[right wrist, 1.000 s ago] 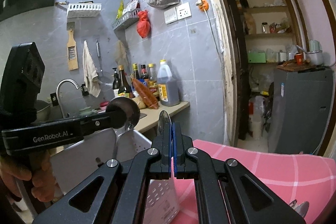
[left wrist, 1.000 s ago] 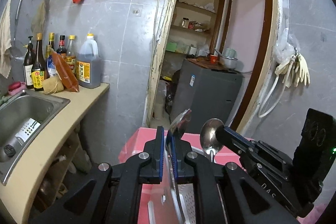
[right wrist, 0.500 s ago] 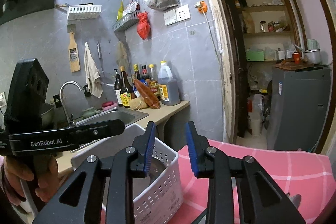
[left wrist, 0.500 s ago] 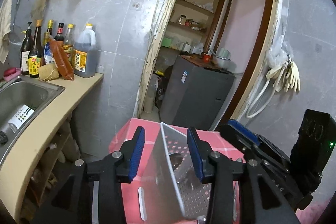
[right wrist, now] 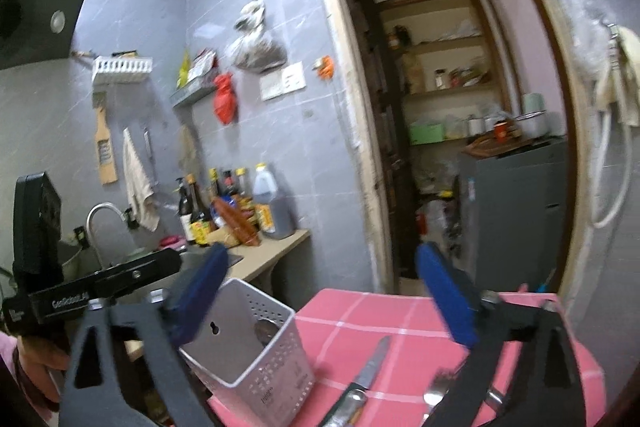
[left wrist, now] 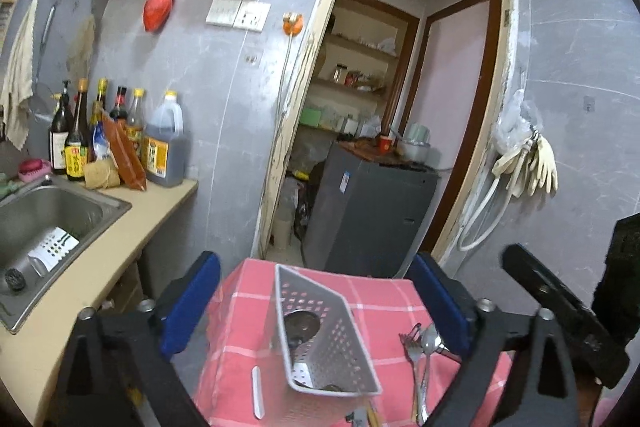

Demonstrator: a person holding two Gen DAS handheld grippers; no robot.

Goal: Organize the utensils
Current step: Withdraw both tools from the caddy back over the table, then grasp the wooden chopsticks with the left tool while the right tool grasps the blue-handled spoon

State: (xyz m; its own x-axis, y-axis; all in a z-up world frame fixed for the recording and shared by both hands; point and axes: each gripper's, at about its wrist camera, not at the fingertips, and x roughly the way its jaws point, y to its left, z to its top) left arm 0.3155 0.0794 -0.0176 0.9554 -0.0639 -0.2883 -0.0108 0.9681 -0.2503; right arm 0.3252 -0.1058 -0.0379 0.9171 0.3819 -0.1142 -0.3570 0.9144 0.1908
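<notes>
Both grippers have just sprung wide — left gripper (left wrist: pixel 316 301) and right gripper (right wrist: pixel 322 297), blue pads spread, nothing between them. The perforated white plastic caddy (left wrist: pixel 320 327) stands on the pink checked tablecloth (left wrist: pixel 384 299), round metal heads — probably spoons — inside.

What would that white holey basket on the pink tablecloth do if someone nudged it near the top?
The white perforated utensil basket looks like thin plastic, so probably light and easy to slide on the pink checked tablecloth. It stands taller than it is wide, so a push near the rim might tip it. The spoons inside may add a little weight low down.
</notes>
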